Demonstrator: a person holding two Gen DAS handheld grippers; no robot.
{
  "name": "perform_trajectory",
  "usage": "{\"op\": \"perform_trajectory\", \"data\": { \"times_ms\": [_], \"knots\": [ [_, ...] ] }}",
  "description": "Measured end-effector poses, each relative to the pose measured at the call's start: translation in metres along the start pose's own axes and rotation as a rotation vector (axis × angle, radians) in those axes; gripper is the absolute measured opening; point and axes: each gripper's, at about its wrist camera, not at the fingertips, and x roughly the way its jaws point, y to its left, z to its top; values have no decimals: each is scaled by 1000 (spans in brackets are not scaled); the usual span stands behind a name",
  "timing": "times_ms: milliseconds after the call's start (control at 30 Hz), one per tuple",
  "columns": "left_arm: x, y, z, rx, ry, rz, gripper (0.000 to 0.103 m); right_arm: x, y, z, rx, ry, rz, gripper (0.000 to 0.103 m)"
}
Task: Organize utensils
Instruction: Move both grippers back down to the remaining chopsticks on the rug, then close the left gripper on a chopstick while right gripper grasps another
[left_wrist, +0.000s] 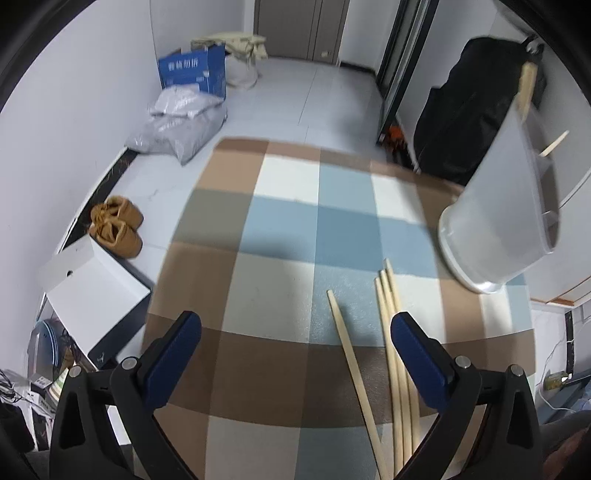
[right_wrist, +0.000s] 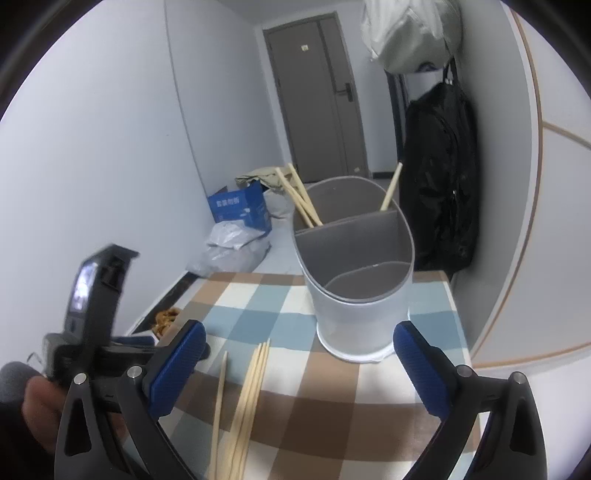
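Note:
Several wooden chopsticks (left_wrist: 397, 354) lie on the checked tablecloth (left_wrist: 280, 229), with one single chopstick (left_wrist: 354, 373) a little to their left. My left gripper (left_wrist: 295, 332) is open above the cloth, its right finger over the bundle. A grey divided utensil holder (right_wrist: 354, 273) stands at the table's far right; chopsticks (right_wrist: 299, 201) lean in its back compartment. In the right wrist view the loose chopsticks (right_wrist: 251, 391) lie before the holder. My right gripper (right_wrist: 299, 343) is open and empty, facing the holder (left_wrist: 498, 206).
The left hand-held gripper device (right_wrist: 92, 314) and a hand (right_wrist: 37, 406) show at the left of the right wrist view. A black coat (right_wrist: 439, 177) hangs by the wall behind the table. Slippers (left_wrist: 116, 225), bags (left_wrist: 181, 125) and a blue box (left_wrist: 194, 72) sit on the floor.

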Motion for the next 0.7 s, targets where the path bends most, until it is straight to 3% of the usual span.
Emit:
{"op": "perform_trajectory", "data": {
  "times_ms": [300, 433, 533, 567, 700],
  "knots": [
    [26, -8, 7, -30, 144, 3, 70, 9, -23, 4, 69, 44, 10, 97],
    [24, -15, 8, -26, 142, 5, 62, 9, -32, 5, 110, 56, 23, 94],
    [23, -24, 4, 10, 145, 67, 54, 10, -35, 5, 123, 72, 31, 85],
    [23, -29, 2, 34, 145, 101, 51, 11, -35, 4, 126, 81, 29, 84],
    [19, -36, -1, 54, 142, 94, 25, 10, -35, 2, 131, 93, 42, 82]
  ]
}}
